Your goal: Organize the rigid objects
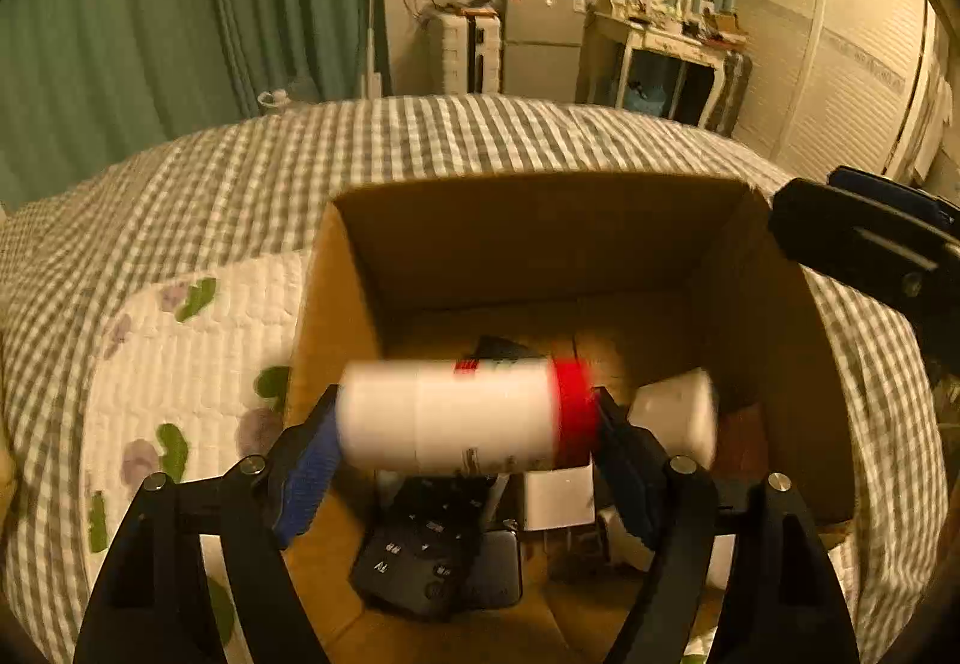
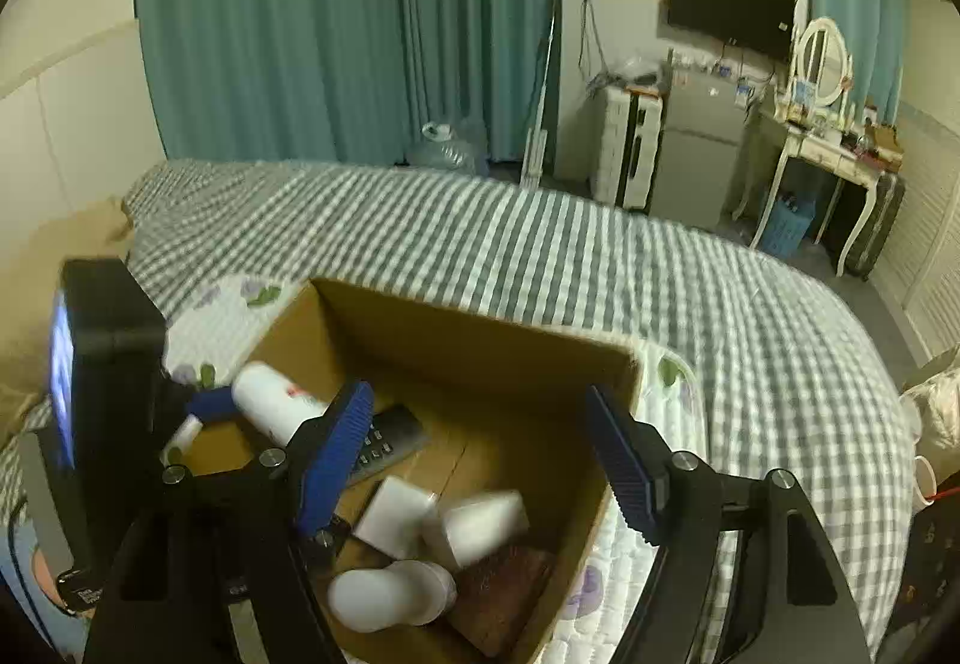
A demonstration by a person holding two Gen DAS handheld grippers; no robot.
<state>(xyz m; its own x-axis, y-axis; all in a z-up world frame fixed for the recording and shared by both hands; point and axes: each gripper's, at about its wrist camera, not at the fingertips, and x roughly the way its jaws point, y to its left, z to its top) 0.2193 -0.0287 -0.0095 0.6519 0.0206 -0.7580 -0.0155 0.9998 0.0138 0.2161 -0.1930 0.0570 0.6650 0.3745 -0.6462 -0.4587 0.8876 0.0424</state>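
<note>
My left gripper (image 1: 465,418) is shut on a white bottle with a red cap (image 1: 462,415), held sideways over the open cardboard box (image 1: 540,238) on the bed. The bottle also shows in the right wrist view (image 2: 273,400), above the box's left side. My right gripper (image 2: 480,460) is open and empty over the box (image 2: 480,340). Inside lie a black remote (image 1: 420,556), white containers (image 2: 390,595), a white block (image 2: 396,514) and a dark red item (image 2: 504,586). A white object (image 2: 480,526) is blurred above them.
The box sits on a white floral quilt (image 1: 180,364) over a grey checked bedspread (image 2: 540,256). Green curtains, a small fridge (image 2: 696,148), a dresser with a mirror (image 2: 822,136) and a wall TV stand beyond the bed.
</note>
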